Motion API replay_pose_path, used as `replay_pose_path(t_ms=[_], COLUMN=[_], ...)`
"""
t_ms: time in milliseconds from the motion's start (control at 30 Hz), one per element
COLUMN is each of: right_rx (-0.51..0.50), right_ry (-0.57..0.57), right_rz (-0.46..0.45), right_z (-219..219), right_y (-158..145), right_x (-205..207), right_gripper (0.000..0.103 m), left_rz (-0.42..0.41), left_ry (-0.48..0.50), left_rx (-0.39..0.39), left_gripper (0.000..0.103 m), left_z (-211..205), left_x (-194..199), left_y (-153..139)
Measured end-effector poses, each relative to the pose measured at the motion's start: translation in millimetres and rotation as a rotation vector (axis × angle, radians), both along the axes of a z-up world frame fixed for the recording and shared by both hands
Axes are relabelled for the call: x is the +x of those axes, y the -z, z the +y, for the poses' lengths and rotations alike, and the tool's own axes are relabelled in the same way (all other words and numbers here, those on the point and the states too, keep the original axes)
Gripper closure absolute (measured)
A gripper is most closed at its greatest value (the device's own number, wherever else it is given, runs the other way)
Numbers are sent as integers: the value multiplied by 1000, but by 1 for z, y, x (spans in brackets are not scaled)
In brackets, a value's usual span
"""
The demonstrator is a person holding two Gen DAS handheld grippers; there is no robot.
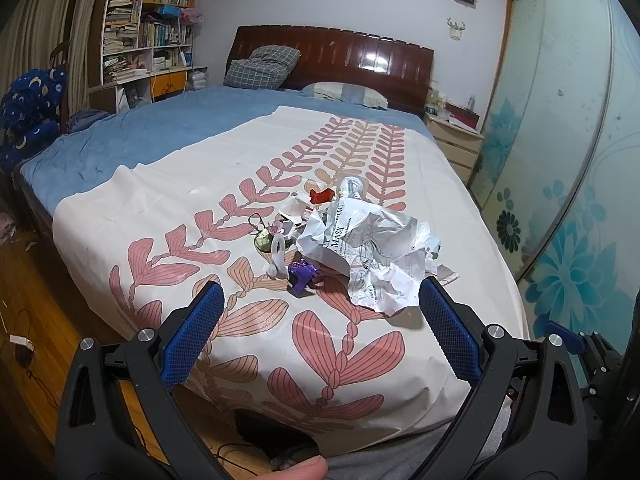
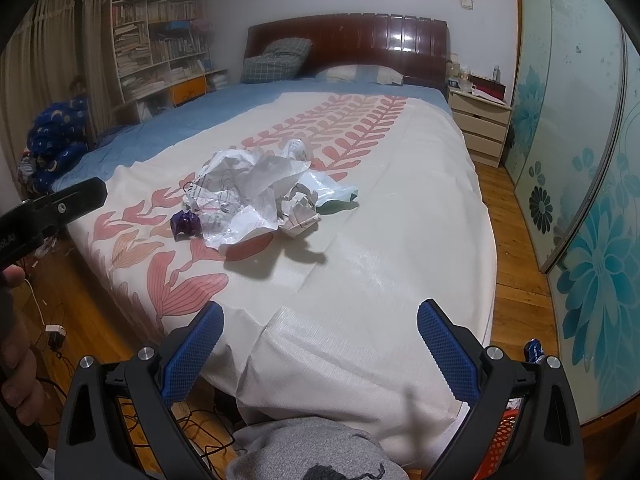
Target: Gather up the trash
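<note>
Both my tongs gape empty, left (image 1: 320, 332) and right (image 2: 320, 340). The trash pile (image 1: 360, 248) lies on the bedspread (image 1: 160, 200), just ahead of the left tongs and well ahead-left of the right.

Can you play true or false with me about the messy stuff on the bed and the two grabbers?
1. The left hand-held gripper is open and empty. True.
2. The crumpled white paper lies on the floor. False: it lies on the bed cover.
3. A purple wrapper sits beside the paper. True.
4. The right hand-held gripper squeezes the paper. False: it is open, apart from the pile.
</note>
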State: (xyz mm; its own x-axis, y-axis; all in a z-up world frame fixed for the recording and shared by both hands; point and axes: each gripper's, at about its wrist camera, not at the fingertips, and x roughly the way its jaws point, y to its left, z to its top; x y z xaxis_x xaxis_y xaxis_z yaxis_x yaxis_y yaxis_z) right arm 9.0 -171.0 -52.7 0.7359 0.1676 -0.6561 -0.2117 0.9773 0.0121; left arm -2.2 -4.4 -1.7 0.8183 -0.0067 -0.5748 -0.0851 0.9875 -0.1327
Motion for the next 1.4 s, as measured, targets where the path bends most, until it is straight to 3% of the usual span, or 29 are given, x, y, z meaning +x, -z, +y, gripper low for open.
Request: replay_pose_path(t_ms=[933,1233,1400], right_rx=[4,88,138], right_ry=[-1,-33,-110], right_rz=[2,13,-21], right_z=[2,-5,4], right_y=[1,-2,-18], right_x=[-1,4,37], right_gripper=[7,10,13], left_rz=[7,14,24], left_ry=[2,17,17], left_rx=[2,-50,-88], left_gripper=[6,6,6], left_z=[4,17,22], left_x=[-1,-4,-1], left_y=[3,4,8])
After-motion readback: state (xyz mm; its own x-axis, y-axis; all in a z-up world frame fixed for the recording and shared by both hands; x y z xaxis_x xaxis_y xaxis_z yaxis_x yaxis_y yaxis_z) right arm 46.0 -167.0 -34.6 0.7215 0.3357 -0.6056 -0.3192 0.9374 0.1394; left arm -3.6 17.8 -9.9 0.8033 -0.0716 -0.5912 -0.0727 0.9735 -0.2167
